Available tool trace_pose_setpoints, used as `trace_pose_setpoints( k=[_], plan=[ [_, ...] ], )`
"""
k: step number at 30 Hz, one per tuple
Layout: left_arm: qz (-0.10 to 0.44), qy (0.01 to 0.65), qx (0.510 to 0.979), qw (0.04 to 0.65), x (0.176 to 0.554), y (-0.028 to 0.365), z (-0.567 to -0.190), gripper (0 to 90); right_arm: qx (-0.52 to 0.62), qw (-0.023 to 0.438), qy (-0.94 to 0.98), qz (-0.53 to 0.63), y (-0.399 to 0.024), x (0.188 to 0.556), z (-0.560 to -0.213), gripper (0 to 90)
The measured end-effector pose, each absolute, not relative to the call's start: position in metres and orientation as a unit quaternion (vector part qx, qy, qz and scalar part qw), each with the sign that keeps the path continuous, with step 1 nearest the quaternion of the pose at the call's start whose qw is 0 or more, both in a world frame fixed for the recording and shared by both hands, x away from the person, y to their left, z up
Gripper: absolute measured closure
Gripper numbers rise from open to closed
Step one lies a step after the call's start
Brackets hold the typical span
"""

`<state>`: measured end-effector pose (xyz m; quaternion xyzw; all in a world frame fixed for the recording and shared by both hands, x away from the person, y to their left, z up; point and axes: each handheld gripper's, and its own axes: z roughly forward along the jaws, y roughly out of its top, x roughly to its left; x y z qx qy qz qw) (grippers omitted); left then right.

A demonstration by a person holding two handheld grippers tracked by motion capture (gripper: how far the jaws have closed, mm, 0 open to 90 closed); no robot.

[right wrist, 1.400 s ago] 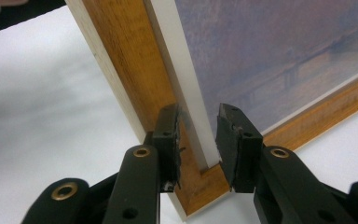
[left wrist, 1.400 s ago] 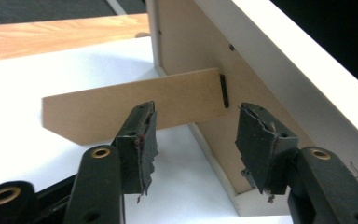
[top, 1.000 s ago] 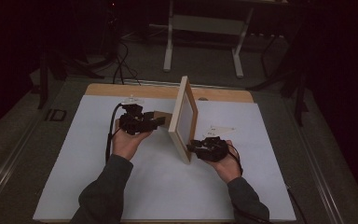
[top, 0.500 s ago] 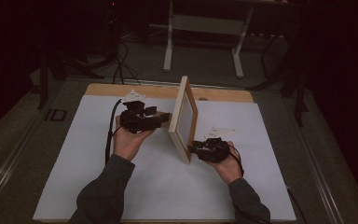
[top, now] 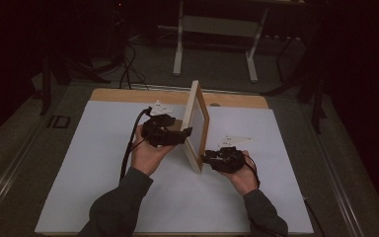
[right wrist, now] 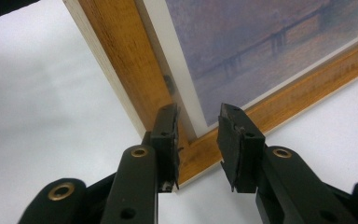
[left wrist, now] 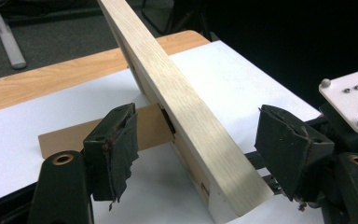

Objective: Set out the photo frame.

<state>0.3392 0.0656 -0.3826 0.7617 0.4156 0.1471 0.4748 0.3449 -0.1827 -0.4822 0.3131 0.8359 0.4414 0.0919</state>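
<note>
From above, the wooden picture frame stands between the left gripper and the right gripper; the left jaws, just opened, straddle its edge untouched, while whether the right jaws pinch its corner I cannot tell.

My wooden table carries a white sheet; the picture frame stands upright on it
</note>
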Motion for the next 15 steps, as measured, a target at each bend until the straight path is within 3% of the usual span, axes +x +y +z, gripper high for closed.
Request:
trace_pose_setpoints(
  k=[15],
  plan=[
    [0.155,0.421,0.774,0.446,0.338,0.047,-0.402,32.4,0.321,0.096,0.83,0.445,-0.192,0.345,-0.483,67.7]
  ],
)
